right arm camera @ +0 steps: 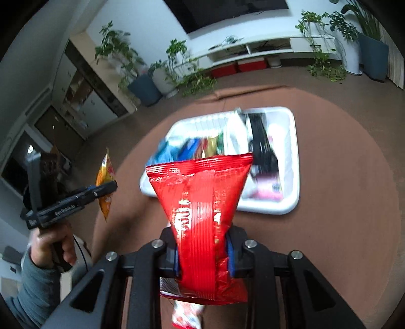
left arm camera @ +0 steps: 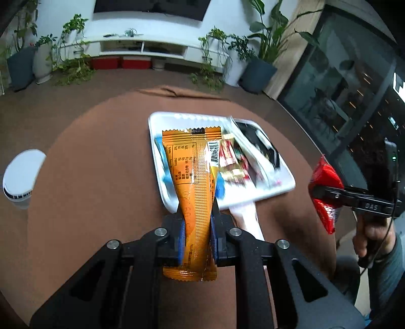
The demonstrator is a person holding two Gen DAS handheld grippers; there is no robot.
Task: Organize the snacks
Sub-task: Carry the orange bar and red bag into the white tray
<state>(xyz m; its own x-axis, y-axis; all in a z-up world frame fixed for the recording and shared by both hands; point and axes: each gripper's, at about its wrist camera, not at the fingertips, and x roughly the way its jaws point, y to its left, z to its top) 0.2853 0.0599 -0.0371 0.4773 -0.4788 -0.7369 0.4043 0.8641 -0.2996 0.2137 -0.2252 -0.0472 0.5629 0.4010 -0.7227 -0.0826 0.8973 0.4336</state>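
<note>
Both tongs are gripping snacks above the brown table (left arm camera: 88, 164): left gripper (left arm camera: 197, 227) clamping an orange packet (left arm camera: 195, 182), right gripper (right arm camera: 202, 250) a red packet (right arm camera: 200, 202). Beyond them, the white tray (right arm camera: 291, 202) is holding several sorted packets; one white wrapper (left arm camera: 248, 220) is lying at its near edge, unplaced.

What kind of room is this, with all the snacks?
Probably a living room at home. A dark TV hangs on the wall above a long white cabinet, potted plants stand along the wall, and the snack tray sits on a round brown table.
</note>
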